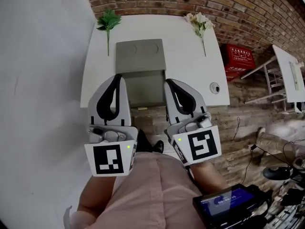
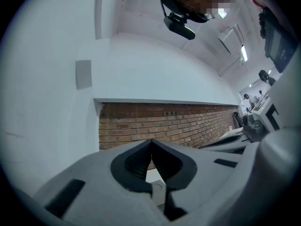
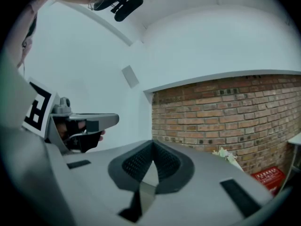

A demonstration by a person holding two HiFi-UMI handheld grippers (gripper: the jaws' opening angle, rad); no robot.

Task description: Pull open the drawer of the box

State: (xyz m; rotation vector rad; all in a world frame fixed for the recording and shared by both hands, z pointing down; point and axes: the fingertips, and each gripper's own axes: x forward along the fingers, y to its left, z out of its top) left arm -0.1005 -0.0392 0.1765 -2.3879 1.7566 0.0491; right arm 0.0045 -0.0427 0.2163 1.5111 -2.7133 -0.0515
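Both tools are held level, side by side, over the near edge of a white bench [image 1: 193, 75], where the grey box [image 1: 140, 56] is set between a green sprig [image 1: 108, 20] and white flowers [image 1: 200, 23]. The left tool [image 1: 116, 77] and right tool [image 1: 167, 81] are each closed tip to tip with nothing gripped, as is borne out in each tool's own view. The drawer [image 1: 145, 88] is taken to be the paler grey panel on the box's near side, flanked and partly masked by the tools. Whether it is already drawn out or is only the closed front cannot be told. If unopened, one tool would best be opened, lowered to the drawer front, closed on whatever lip is found and drawn straight back toward the person, with the other kept to steady the box against sliding. No handle can be made out, and in both tool views little of the box is shown.
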